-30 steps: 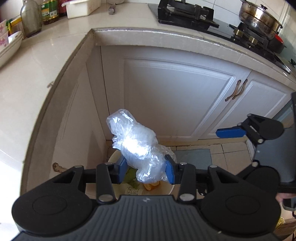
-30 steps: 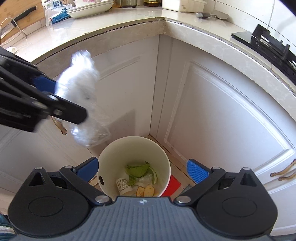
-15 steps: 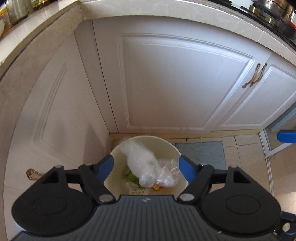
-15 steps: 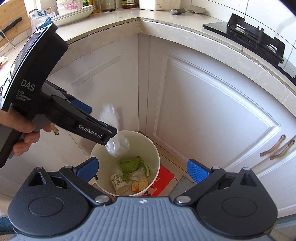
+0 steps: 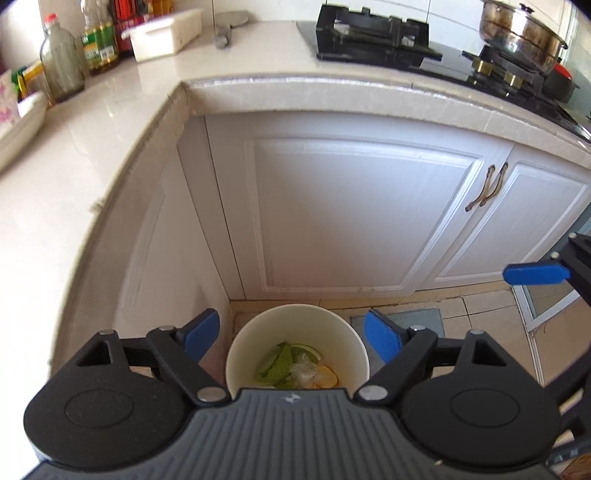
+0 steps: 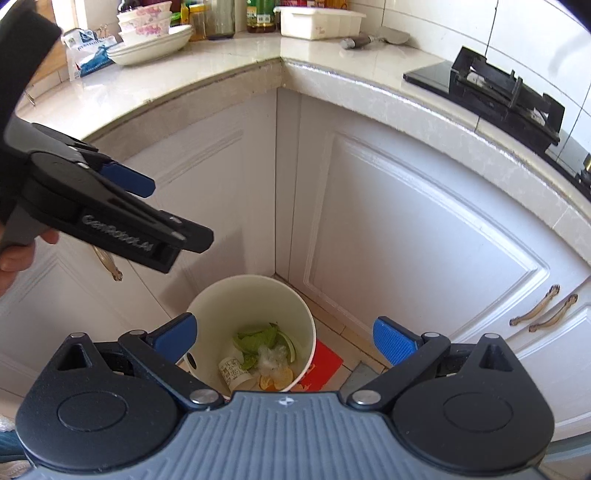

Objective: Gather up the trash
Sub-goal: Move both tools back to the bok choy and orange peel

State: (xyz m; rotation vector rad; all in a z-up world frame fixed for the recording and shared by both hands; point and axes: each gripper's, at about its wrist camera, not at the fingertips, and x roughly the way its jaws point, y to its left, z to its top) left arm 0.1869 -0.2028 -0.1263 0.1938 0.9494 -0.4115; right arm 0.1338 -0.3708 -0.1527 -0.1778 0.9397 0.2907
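We see the left gripper point(image 5: 291, 336) with its jaws wide apart and opening further; nothing lies between the two blue pads point(image 5: 201, 334), and they touch nothing. In the right wrist view the same tool enters from the left edge of the frame, gripped by a hand point(image 6: 16, 254), well above the bin. The right gripper point(image 6: 284, 338) also stands released, its two pads spread wide with nothing held between them. Both tools point down at one white trash bin point(image 5: 347, 354), which sits on the floor in the inner corner of the cabinets, at the lower centre of each frame. The crumpled clear plastic bag point(image 6: 272, 357) rests inside that bin, on top of the other refuse: green leaf scraps point(image 6: 256, 339), orange peel pieces point(image 6: 282, 376) and one small printed paper cup point(image 6: 233, 373). We count two cabinet handles point(image 6: 543, 308) side by side at the right of the right wrist view, and one more handle point(image 6: 107, 264) at the left, partly hidden behind the left tool. On the countertop point(image 6: 229, 51) across the upper frame we count one stack of bowls and plates point(image 6: 151, 33), one white rectangular container point(image 6: 319, 22), and several bottles point(image 6: 221, 16) whose number we cannot fix. One steel pot point(image 5: 521, 35) stands on the stove point(image 5: 373, 37) at the upper right of the left wrist view.
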